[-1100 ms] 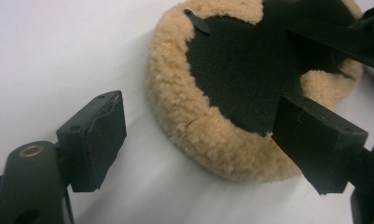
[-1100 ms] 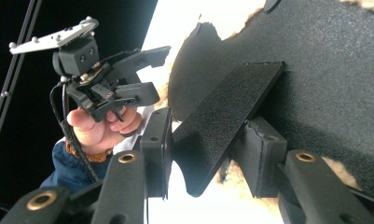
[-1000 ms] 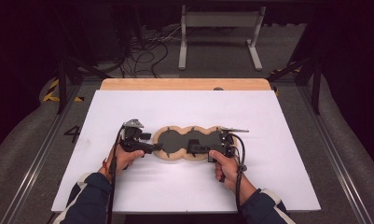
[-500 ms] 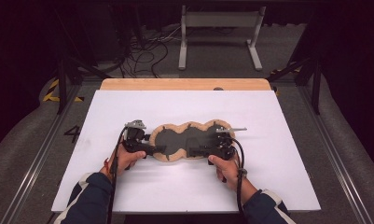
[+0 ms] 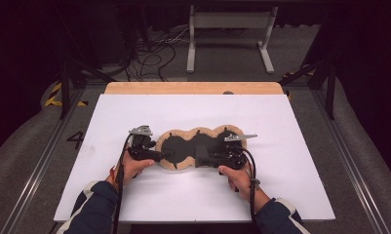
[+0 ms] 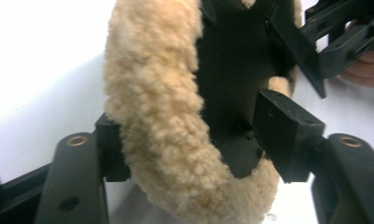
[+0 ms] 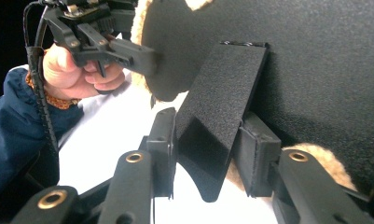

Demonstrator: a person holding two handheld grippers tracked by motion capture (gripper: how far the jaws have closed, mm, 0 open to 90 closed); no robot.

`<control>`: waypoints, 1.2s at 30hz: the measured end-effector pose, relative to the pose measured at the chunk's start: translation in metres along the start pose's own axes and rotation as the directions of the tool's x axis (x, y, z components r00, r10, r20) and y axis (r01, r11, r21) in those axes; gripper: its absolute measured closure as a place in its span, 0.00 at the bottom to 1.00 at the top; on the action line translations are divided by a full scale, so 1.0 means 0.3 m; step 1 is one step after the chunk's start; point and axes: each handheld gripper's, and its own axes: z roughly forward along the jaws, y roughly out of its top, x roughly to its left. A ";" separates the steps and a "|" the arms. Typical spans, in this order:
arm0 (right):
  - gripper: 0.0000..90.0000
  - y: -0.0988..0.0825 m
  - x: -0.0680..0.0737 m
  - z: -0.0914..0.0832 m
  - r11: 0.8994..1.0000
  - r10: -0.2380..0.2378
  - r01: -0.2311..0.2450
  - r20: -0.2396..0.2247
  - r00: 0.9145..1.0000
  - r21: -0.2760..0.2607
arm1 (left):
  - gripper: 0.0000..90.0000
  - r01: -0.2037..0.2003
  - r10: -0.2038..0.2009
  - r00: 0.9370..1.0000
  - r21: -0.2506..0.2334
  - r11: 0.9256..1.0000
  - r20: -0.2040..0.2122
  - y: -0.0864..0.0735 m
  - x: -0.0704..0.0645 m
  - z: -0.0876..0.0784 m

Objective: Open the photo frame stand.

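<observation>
Since a second ago, both tongs shifted the fleece pad (image 5: pixel 199 146) leftward; my left tongs (image 5: pixel 165 155) clamp its rim, right tongs (image 5: pixel 205 159) pinch its black strap (image 7: pixel 222 116). Strap unfastened yet, I judge.

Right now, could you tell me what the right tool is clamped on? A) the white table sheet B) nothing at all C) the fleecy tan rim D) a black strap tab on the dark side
D: in the right gripper view the right tool has its jaws either side of the black strap tab, which stands off the dark face of the fleece-edged pad.
</observation>
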 end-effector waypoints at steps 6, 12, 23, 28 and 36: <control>0.74 -0.003 0.009 -0.003 1.000 -0.012 0.012 -0.001 1.000 0.003 | 0.49 -0.045 0.045 0.999 -0.033 0.998 -0.015 0.004 -0.024 -0.022; 0.77 -0.004 0.020 -0.011 1.000 -0.017 0.017 -0.035 0.999 0.013 | 0.54 -0.128 0.122 0.989 -0.062 0.990 -0.082 0.014 -0.051 -0.047; 0.79 0.006 0.013 -0.027 0.999 -0.044 0.044 0.034 0.998 -0.008 | 0.54 -0.292 0.270 0.936 -0.072 0.954 -0.225 0.028 -0.115 -0.032; 0.79 -0.009 0.027 -0.021 0.992 -0.127 0.127 0.086 0.988 0.008 | 0.55 -0.310 0.290 0.932 -0.062 0.949 -0.217 0.005 -0.116 -0.034; 0.81 -0.039 0.067 -0.044 0.969 -0.247 0.243 0.177 0.953 0.043 | 0.56 -0.301 0.284 0.939 -0.064 0.951 -0.194 -0.001 -0.124 -0.049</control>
